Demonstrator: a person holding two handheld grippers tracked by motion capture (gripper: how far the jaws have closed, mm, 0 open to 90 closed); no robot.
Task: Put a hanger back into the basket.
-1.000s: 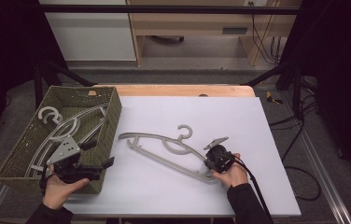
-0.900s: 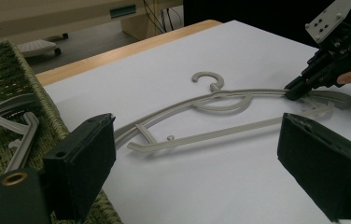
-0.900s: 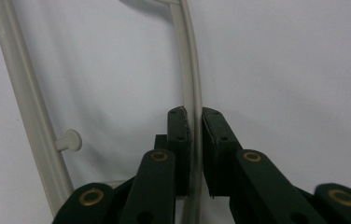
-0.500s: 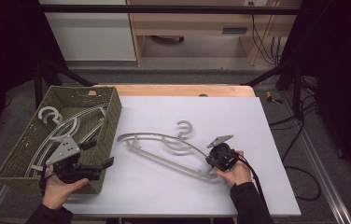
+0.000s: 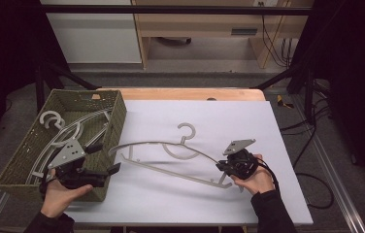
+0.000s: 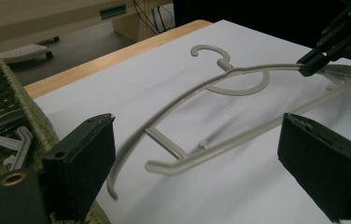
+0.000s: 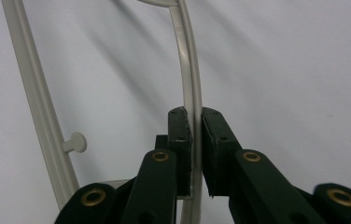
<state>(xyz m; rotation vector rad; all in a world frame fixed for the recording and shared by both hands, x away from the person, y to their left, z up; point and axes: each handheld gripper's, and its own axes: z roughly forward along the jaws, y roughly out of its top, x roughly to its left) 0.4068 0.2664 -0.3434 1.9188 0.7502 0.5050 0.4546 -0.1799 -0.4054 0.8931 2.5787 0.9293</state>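
Note:
A grey plastic hanger [image 5: 171, 155] lies tilted over the white table, its left end lifted off the surface. My right gripper [image 5: 225, 165] is shut on the hanger's upper arm [image 7: 193, 100] near its right end. The hanger [image 6: 220, 93] stretches across the left gripper view, with the other gripper pinching it at the far right. My left gripper [image 5: 110, 161] stands open beside the basket's near right corner, nothing between its fingers [image 6: 82, 163].
A green woven basket [image 5: 117, 109] at the table's left holds several more grey hangers [image 5: 66, 133]. The white table sheet [image 5: 248, 121] has a wooden strip along its far edge. Shelving and cables stand beyond the table.
My right gripper has drawn the hanger rightward and raised it, so its left end now hangs clear of the table. The left gripper has stayed by the basket.

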